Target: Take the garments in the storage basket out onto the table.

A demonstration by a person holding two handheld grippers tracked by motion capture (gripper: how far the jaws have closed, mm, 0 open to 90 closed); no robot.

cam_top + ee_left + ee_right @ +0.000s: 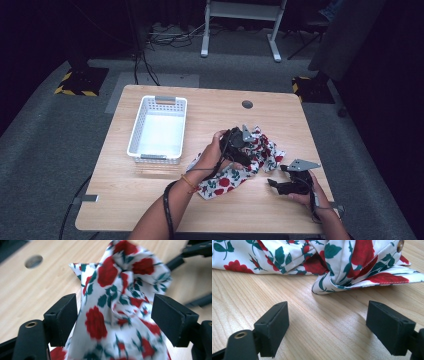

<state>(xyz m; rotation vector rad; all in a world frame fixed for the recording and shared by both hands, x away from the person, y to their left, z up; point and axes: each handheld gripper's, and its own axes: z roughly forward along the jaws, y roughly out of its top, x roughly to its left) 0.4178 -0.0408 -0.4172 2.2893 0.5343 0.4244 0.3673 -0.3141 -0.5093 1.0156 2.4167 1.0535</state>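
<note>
Biggest thing here is the wooden table (150,200), and I'll place everything off the white basket (157,129) sitting on its left half. The basket has nothing in it, so my guess is the cloth is meant to end up there, folded or just dropped in.

The flowery cloth (240,167), white with red roses, lies crumpled on the table to the right of the basket, a bit nearer the person. It's bunched up rather than flat.

The left gripper (239,145) is over the cloth on the side away from the basket. In the left gripper view the fabric (117,312) fills the gap between the jaws, which stand wide with the pads clear of it, so it looks ready to pinch a fold but hasn't closed yet.

The right gripper (280,184) sits further right again, well away from the basket, just off the cloth's near edge. Its jaws are spread wide over bare wood, holding nothing. In the right gripper view a hemmed corner (362,277) with a small metal snap (400,245) lies just ahead, probably the next grab.
</note>
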